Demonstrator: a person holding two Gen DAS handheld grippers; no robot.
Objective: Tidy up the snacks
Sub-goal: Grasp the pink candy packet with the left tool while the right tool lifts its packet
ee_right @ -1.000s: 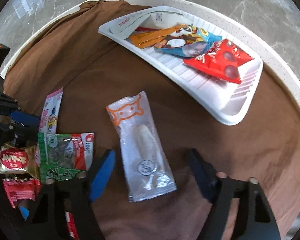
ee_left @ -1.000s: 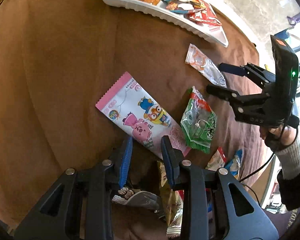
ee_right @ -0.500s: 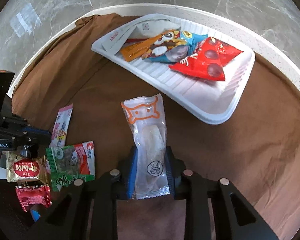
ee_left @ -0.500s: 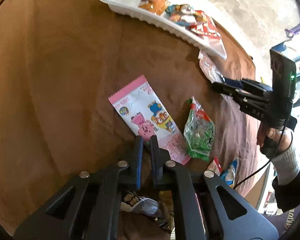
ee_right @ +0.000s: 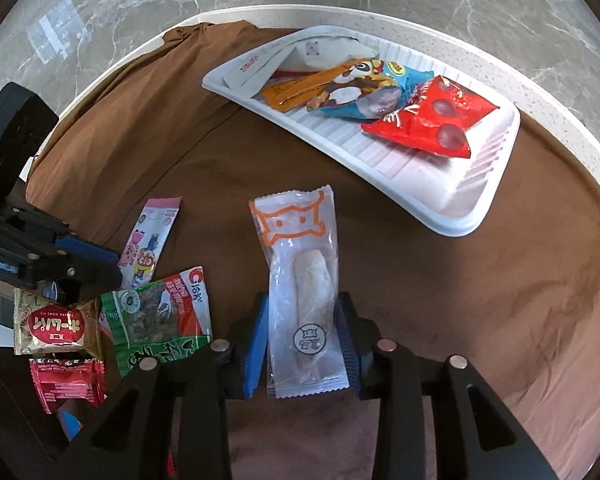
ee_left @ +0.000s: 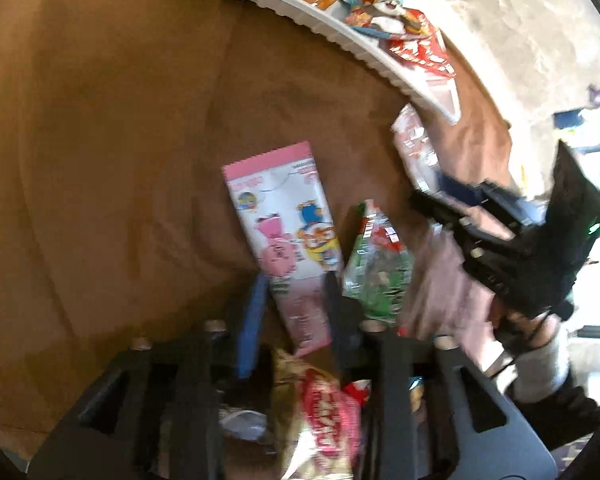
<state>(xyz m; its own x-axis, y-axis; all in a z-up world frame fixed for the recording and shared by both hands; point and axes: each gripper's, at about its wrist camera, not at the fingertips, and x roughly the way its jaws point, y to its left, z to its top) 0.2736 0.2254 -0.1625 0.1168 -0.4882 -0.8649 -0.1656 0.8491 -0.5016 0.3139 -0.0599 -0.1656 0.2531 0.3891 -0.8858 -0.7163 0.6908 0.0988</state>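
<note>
My left gripper (ee_left: 294,286) is shut on the lower end of a pink cartoon snack packet (ee_left: 284,232), lifted off the brown cloth; the packet also shows in the right wrist view (ee_right: 150,236). My right gripper (ee_right: 302,320) is shut on a clear packet with an orange cat outline (ee_right: 300,276), held above the cloth. A white tray (ee_right: 460,216) at the far right holds a red packet (ee_right: 424,124), a blue cartoon packet (ee_right: 364,92), an orange packet and a white one. The left view is blurred.
A green and red snack packet (ee_right: 160,320), a gold and red packet (ee_right: 56,324) and a small red packet (ee_right: 66,382) lie at the left on the cloth. The round table's white rim (ee_right: 560,104) curves behind the tray, with marble floor beyond.
Both grippers closed on their packets from open a second ago. Since half a second ago each has lifted its packet, and the pink packet now hangs more upright in the left jaws.
</note>
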